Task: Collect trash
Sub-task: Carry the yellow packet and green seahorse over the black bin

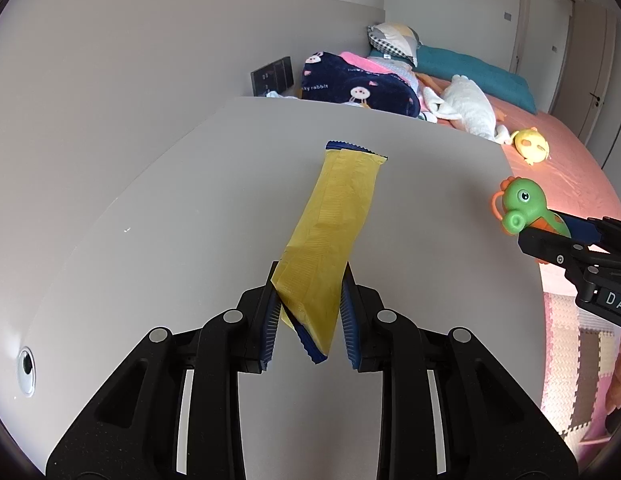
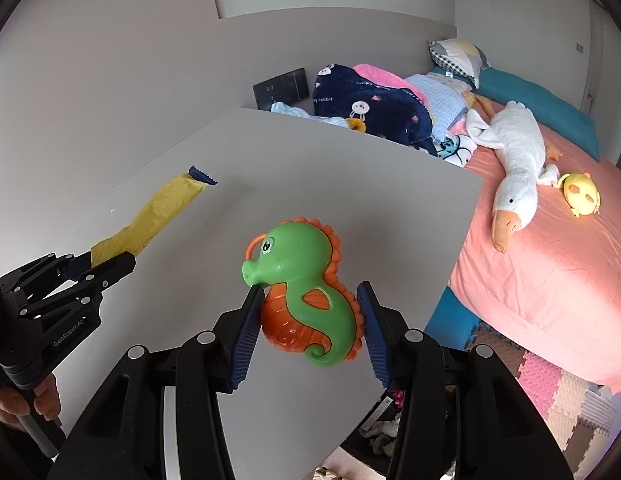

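Left gripper, stamped "GenRobot.AI" on its body, clamps the lower end of a long yellow crinkled plastic wrapper with dark blue serrated ends; the wrapper slants up and away above the pale grey tabletop. Right gripper, lettered "DA…" where its side shows, grips a green and orange plastic seahorse toy over the same tabletop. Beyond, a navy fleece blanket reads "lucky rabbit" on the pink-sheeted bed.
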`<move>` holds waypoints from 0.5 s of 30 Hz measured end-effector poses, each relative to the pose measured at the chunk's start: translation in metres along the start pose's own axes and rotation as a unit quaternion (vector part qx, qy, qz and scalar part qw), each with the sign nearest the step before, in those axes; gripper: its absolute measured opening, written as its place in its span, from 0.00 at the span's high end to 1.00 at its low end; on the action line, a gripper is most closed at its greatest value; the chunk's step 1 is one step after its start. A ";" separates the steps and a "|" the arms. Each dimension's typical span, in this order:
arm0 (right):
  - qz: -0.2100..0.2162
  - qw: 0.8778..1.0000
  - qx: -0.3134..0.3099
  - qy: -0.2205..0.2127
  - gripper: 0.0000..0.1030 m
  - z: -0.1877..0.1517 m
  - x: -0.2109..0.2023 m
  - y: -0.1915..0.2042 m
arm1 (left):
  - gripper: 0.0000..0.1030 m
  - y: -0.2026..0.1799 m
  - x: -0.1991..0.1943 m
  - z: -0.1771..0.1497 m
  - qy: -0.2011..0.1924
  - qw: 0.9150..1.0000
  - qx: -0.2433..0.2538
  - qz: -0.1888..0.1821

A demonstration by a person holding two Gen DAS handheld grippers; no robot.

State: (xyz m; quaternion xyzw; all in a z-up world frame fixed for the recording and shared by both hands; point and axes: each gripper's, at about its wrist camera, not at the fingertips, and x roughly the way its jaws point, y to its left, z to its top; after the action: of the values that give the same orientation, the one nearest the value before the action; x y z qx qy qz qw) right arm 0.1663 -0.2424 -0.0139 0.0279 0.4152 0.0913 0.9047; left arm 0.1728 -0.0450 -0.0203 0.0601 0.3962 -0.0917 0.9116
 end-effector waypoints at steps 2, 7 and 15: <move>0.000 1.000 0.000 -0.003 0.52 -0.002 -0.008 -0.003 | 0.74 -0.007 -0.008 -0.001 -0.002 1.000 0.001 -0.002; 0.001 1.000 0.006 -0.010 0.52 -0.011 -0.030 -0.013 | 0.74 -0.027 -0.027 -0.004 -0.009 1.000 0.006 -0.009; -0.002 1.000 0.016 -0.019 0.52 -0.024 -0.060 -0.034 | 0.74 -0.059 -0.044 -0.005 -0.014 0.999 0.018 -0.024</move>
State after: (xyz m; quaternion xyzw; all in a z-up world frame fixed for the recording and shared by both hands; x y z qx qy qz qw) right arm 0.1142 -0.2882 0.0109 0.0427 0.3991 0.0822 0.9122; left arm 0.1271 -0.0967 0.0059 0.0655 0.3826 -0.1209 0.9136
